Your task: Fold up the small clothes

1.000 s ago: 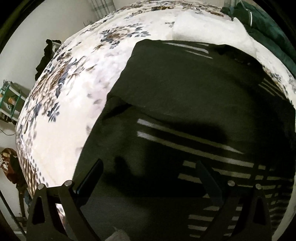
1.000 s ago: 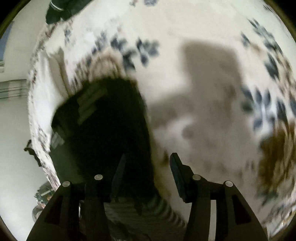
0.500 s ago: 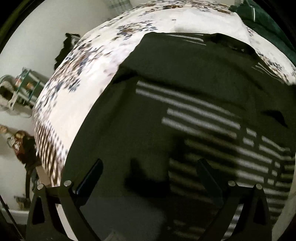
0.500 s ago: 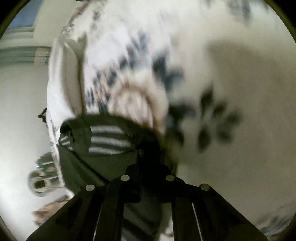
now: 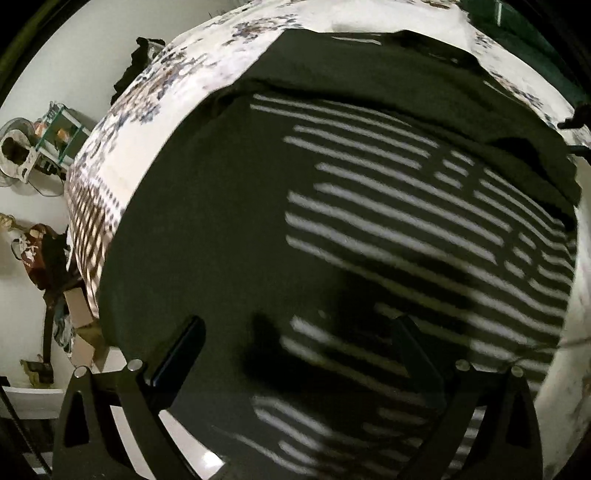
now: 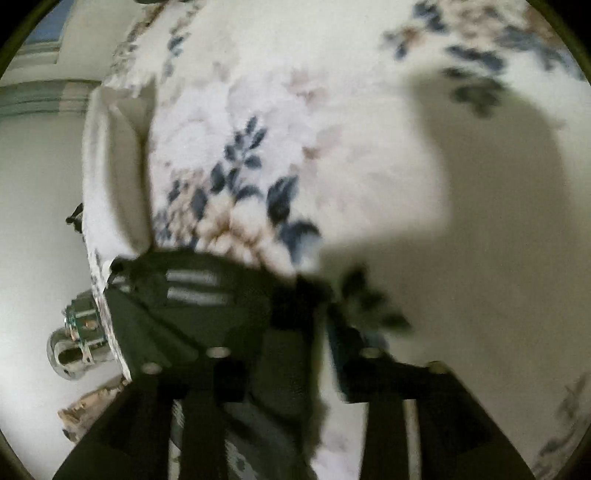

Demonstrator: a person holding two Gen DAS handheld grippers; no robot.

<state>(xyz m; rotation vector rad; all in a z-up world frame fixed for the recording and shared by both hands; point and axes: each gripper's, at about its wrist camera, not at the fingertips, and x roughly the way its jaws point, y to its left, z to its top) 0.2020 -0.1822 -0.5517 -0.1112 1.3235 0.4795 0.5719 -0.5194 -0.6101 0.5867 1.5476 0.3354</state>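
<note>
A dark green garment with white stripes (image 5: 332,192) lies spread on the floral bedspread (image 5: 122,147) and fills most of the left wrist view. My left gripper (image 5: 299,343) is open and empty, hovering over the garment's near part. In the right wrist view, the same garment (image 6: 192,295) lies at the lower left, and a fold of it runs between the fingers of my right gripper (image 6: 306,332). The jaws stand a little apart around the cloth. The view is blurred.
A second dark green cloth (image 5: 517,22) lies at the far right of the bed. Beyond the bed's left edge are a shelf with small items (image 5: 55,136), a fan (image 5: 14,147) and a cardboard box (image 5: 81,332) on the floor.
My right gripper closed on the garment's edge half a second ago, and its jaws now stand wider apart. My left gripper has moved further over the garment; more stripes show.
</note>
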